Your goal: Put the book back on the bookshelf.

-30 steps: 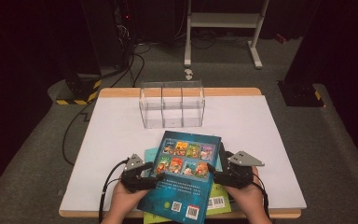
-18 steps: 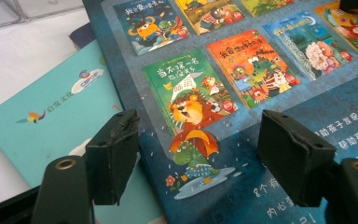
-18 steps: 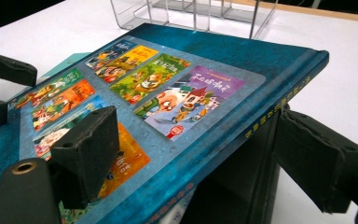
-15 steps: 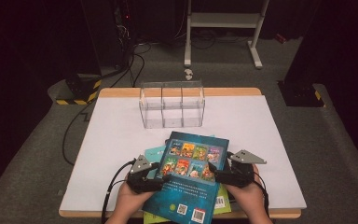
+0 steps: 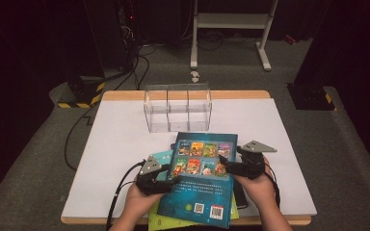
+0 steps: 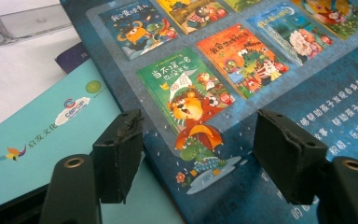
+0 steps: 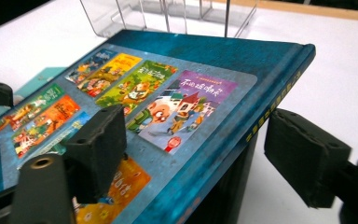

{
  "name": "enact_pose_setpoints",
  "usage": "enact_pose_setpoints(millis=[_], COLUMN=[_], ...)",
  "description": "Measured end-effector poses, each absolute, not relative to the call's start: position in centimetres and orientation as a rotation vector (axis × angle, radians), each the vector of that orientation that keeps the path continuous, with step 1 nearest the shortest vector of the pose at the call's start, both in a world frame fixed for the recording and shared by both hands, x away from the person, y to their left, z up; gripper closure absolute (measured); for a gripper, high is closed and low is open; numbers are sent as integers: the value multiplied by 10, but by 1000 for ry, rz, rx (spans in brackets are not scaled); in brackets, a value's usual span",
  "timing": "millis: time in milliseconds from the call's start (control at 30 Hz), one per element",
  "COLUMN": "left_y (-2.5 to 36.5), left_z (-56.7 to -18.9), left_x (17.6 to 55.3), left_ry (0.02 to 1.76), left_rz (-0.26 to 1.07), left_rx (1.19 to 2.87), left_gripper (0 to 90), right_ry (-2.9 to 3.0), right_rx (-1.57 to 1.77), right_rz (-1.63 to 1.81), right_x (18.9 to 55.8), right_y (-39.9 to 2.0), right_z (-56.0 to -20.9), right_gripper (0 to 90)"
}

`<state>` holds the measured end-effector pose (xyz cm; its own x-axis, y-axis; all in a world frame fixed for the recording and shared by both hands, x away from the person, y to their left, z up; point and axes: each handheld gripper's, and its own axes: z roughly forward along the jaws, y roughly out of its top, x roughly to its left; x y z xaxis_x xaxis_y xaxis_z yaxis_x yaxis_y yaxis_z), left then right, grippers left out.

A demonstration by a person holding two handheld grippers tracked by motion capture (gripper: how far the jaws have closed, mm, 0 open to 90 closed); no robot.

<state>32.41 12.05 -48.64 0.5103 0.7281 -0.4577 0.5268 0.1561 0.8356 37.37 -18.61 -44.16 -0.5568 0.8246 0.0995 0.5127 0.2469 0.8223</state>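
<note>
A blue hardcover picture book (image 5: 202,192) lies face up on a stack of booklets near the table's front edge. My left gripper (image 5: 167,179) reaches in from the book's left side. In the left gripper view its jaws (image 6: 203,154) stand apart over the cover (image 6: 270,70), one at the book's left edge, and have just been closing a little. My right gripper (image 5: 225,166) sits at the spine side. In the right gripper view one jaw rests on the cover (image 7: 177,60) and the other stands off the spine. These jaws (image 7: 200,149) have also been closing slightly.
A teal booklet (image 5: 163,158) (image 6: 42,135), a green booklet (image 5: 166,222) and a dark item (image 5: 240,195) lie under the book. A clear plastic organizer (image 5: 177,108) (image 7: 168,14) with three compartments stands behind it on the white table (image 5: 115,144). Cables trail off the front left.
The blue book has slid a little to the right between the two grippers. The right gripper has moved slightly farther up the table; the left has followed the book's edge.
</note>
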Motion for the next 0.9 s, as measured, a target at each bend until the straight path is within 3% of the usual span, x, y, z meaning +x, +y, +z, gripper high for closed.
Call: enact_pose_setpoints(millis=[167,267,367,733,900], left_y=[132,132,126,112,118], left_z=[-490,-490,-489,-484,-488], left_x=[317,312,311,330,327], left_ry=[1169,1151,1152,1146,1166], left_rz=[168,127,167,200,169], left_rx=[1474,1483,1480,1493,1433], left_gripper=[329,359,348,371,361], right_ry=[2211,2219,2200,2192,2186], right_rx=[1225,1192,1196,1229,1237], right_rz=[1226,1254,1258,1212,1211], right_x=[353,334,325,363,359], right_y=[-183,-180,-180,-187,-189], right_z=[-445,-449,-450,-440,-442], right_gripper=[146,159,190,235,166])
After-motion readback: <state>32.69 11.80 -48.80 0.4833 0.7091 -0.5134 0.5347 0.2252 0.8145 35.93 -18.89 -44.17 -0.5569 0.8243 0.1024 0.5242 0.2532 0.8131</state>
